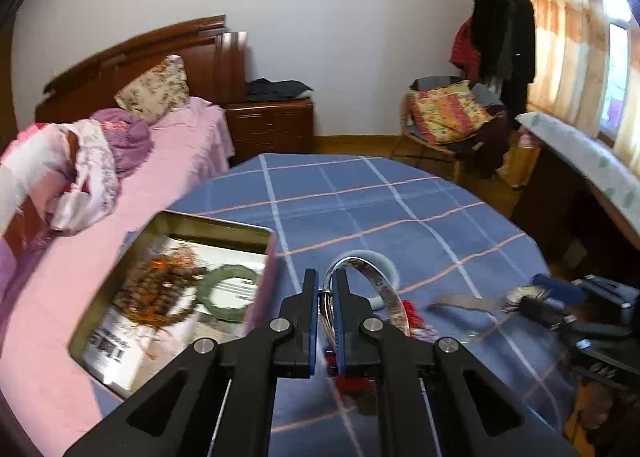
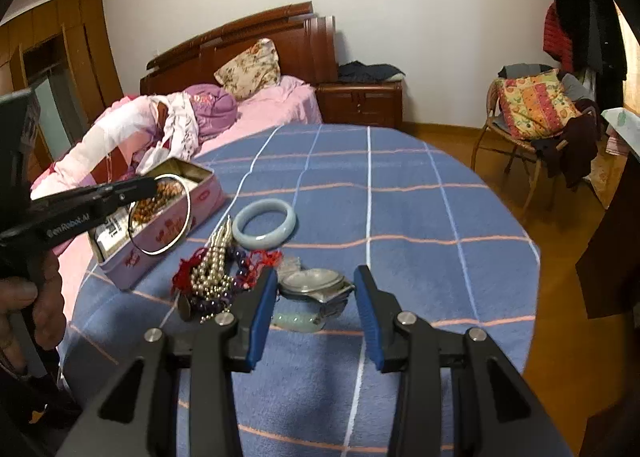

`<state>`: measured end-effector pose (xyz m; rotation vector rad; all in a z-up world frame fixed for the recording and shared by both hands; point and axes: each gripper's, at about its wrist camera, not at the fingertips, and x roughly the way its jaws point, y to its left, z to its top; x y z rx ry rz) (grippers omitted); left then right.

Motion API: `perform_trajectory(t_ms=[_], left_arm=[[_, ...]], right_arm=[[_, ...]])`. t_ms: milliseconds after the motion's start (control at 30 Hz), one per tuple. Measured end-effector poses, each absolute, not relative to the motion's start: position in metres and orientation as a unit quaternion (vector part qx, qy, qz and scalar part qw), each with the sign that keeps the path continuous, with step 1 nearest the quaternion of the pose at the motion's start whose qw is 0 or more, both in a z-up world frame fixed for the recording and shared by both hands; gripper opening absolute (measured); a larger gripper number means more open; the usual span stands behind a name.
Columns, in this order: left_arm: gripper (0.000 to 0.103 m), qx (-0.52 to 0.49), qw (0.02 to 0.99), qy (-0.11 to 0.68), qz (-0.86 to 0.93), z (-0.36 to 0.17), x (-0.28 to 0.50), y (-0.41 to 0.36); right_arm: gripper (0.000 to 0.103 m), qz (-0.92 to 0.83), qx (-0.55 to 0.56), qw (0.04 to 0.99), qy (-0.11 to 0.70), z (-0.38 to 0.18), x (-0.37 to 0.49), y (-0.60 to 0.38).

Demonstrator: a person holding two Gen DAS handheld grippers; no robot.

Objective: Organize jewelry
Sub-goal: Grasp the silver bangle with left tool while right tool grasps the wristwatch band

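Note:
My left gripper is shut on a thin silver bangle and holds it in the air beside the pink tin box. The bangle hangs in front of the box in the right wrist view. In the box lie a brown bead string and a green bangle. My right gripper is open above a silver watch. A pale jade bangle and a heap of bead necklaces lie on the blue checked cloth.
A bed with pink sheets stands left of the table. A chair with a patterned cushion stands at the right. The other gripper lies low at the right in the left wrist view.

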<state>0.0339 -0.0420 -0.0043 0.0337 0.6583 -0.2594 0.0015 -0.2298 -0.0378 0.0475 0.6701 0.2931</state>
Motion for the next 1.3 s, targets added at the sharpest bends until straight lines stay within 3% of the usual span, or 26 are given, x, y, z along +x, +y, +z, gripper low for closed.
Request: perform_trajectory(t_ms=[133, 167, 200, 433, 533, 633, 700, 900, 1033, 1100, 1200, 1300], left_arm=[[0.006, 0.002, 0.938, 0.324, -0.124, -0.004, 0.038, -0.032], [0.006, 0.003, 0.939, 0.322, -0.123, -0.003, 0.037, -0.031], [0.006, 0.003, 0.94, 0.319, -0.123, -0.001, 0.037, -0.03], [0.006, 0.004, 0.94, 0.315, -0.128, 0.003, 0.036, -0.028], [0.006, 0.003, 0.939, 0.318, -0.13, 0.0, 0.036, -0.028], [0.006, 0.001, 0.937, 0.323, -0.133, -0.004, 0.036, -0.028], [0.006, 0.002, 0.936, 0.325, -0.133, -0.006, 0.036, -0.03], [0.006, 0.004, 0.936, 0.326, -0.133, -0.008, 0.035, -0.03], [0.006, -0.002, 0.935, 0.33, -0.131, -0.012, 0.036, -0.028], [0.006, -0.001, 0.935, 0.331, -0.131, -0.012, 0.035, -0.027], [0.006, 0.0, 0.935, 0.33, -0.131, -0.013, 0.035, -0.027], [0.006, -0.001, 0.935, 0.331, -0.13, -0.013, 0.033, -0.027]], right_arm=[[0.04, 0.144, 0.03, 0.934, 0.326, -0.036, 0.003, -0.232], [0.036, 0.145, 0.03, 0.934, 0.326, -0.036, 0.003, -0.232], [0.026, 0.146, 0.031, 0.933, 0.326, -0.036, 0.004, -0.232], [0.027, 0.158, 0.032, 0.92, 0.357, -0.043, 0.012, -0.228], [0.037, 0.154, 0.02, 0.914, 0.374, -0.051, 0.014, -0.228], [0.04, 0.145, 0.014, 0.907, 0.396, -0.06, 0.018, -0.229], [0.058, 0.138, 0.015, 0.904, 0.404, -0.065, 0.021, -0.228], [0.06, 0.142, -0.028, 0.894, 0.423, -0.071, 0.016, -0.21], [0.056, 0.123, -0.034, 0.89, 0.437, -0.081, 0.017, -0.206], [0.043, 0.119, -0.028, 0.887, 0.446, -0.085, 0.021, -0.207], [0.038, 0.12, -0.041, 0.883, 0.451, -0.09, 0.02, -0.203], [0.018, 0.116, -0.037, 0.886, 0.447, -0.089, 0.019, -0.204]])
